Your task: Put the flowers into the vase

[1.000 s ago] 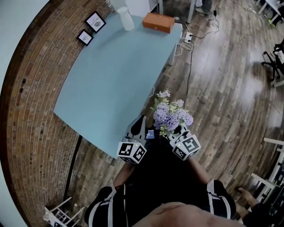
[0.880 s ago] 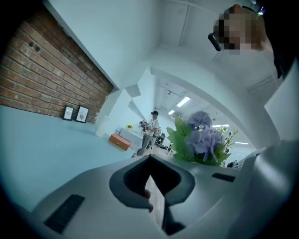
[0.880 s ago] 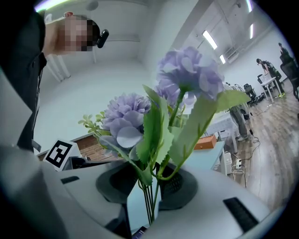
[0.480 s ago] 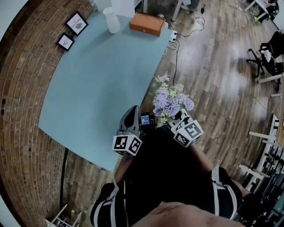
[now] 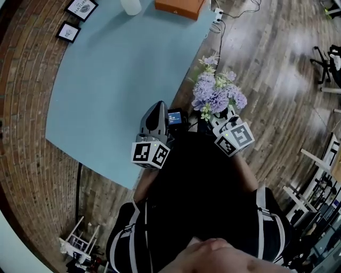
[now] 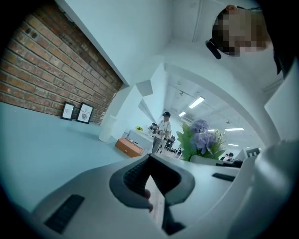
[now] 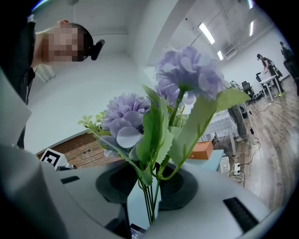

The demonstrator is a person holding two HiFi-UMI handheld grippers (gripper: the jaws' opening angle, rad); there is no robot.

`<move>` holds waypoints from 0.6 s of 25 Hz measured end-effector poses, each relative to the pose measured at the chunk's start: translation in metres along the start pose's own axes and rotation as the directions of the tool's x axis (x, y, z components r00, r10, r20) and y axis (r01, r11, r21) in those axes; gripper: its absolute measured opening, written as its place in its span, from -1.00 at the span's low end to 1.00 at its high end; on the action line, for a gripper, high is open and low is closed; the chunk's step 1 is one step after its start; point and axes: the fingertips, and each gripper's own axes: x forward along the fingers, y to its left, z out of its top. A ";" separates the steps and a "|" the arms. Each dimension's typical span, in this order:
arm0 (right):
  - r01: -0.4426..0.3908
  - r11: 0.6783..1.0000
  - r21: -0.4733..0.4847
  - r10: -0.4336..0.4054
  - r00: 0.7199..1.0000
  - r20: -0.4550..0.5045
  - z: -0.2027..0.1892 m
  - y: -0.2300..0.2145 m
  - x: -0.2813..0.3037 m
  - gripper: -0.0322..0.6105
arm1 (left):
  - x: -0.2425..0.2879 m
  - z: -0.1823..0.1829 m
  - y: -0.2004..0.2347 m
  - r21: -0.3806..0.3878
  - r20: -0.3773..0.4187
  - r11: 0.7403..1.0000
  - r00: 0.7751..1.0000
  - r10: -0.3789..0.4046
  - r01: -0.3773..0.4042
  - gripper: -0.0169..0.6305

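A bunch of purple flowers with green leaves stands upright in my right gripper, which is shut on the stems. It hangs over the wooden floor just off the right edge of the pale blue table. The white vase stands at the table's far end, cut by the top of the head view. In the left gripper view the vase is far ahead. My left gripper is over the table's near right edge, jaws together and empty.
An orange box lies beside the vase at the far end. Two framed pictures lean on the brick wall along the table's left side. A power strip with cables lies on the floor near the far corner. Chairs stand at the right.
Both grippers and the flowers have moved forward along the table's right edge toward the far end. The left gripper is now over the tabletop. The grip on the stems is unchanged.
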 end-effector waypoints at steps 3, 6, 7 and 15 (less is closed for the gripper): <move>-0.015 0.999 0.037 0.014 1.000 0.019 0.016 -0.042 0.006 -0.50 | 0.037 0.003 -0.016 0.013 0.006 0.999 0.999 0.034 -0.034 -0.86; -0.044 0.998 0.037 0.043 0.999 0.016 0.037 -0.078 0.008 -0.51 | 0.075 0.004 -0.035 -0.005 0.012 0.997 0.997 0.071 -0.071 -0.86; -0.060 0.998 0.032 0.060 0.998 0.010 0.044 -0.088 0.009 -0.51 | 0.088 0.004 -0.041 -0.009 0.011 0.996 0.996 0.084 -0.084 -0.86; -0.183 0.981 0.065 0.183 0.983 0.013 0.096 -0.164 0.014 -0.51 | 0.181 0.015 -0.099 0.039 0.047 0.988 0.988 0.147 -0.149 -0.86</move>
